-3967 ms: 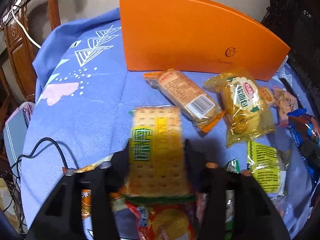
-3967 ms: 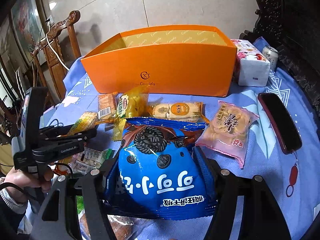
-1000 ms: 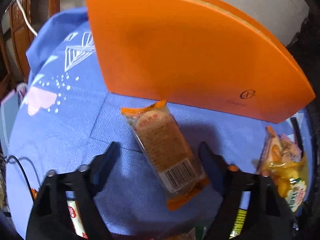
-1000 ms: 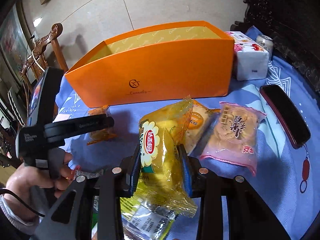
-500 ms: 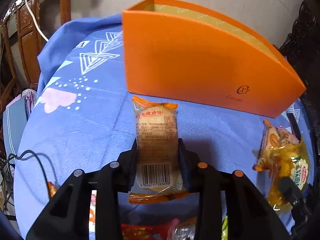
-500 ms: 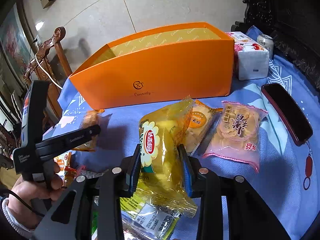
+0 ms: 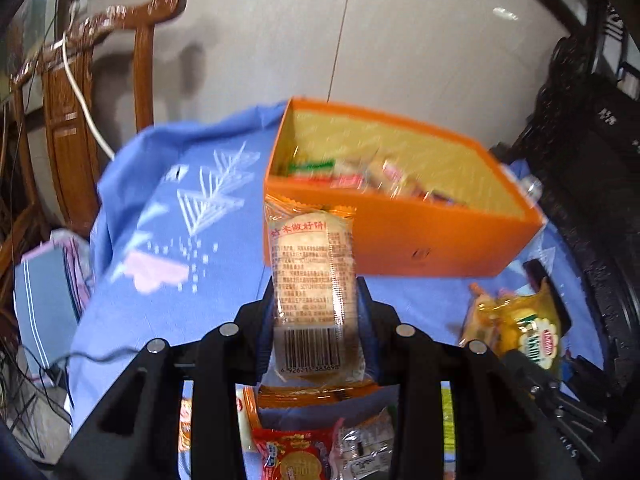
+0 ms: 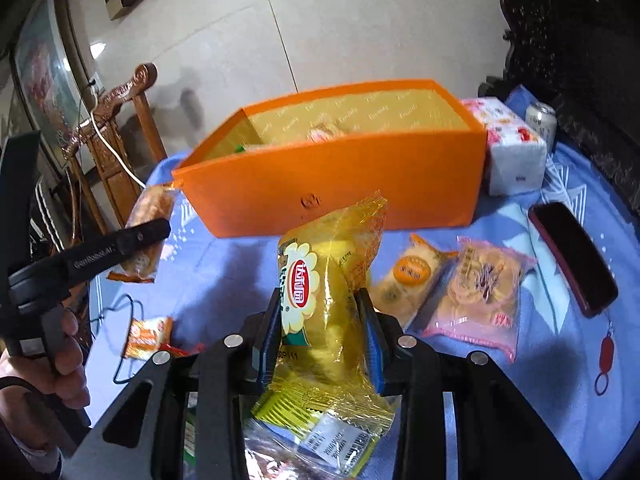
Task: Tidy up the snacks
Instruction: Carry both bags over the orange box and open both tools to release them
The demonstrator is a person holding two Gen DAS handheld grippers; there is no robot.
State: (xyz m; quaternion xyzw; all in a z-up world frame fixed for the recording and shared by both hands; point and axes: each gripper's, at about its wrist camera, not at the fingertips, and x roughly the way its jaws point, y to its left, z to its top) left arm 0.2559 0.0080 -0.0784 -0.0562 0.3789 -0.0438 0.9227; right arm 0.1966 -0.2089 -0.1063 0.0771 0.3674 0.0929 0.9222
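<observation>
Blue patterned cloth [image 8: 560, 380] covers the table, with a carved wooden chair [image 7: 80, 80] at far left. Lifted clear of it, the left gripper [image 7: 316, 304] pinches an orange-edged rice cracker packet [image 7: 310, 276] near the orange box [image 8: 340, 184], which already contains snacks. Further right, the right gripper [image 8: 322, 332] clamps a yellow cake packet [image 8: 324, 292]; two more packets [image 8: 476, 292] and a dark phone [image 8: 572, 256] lie beside it.
</observation>
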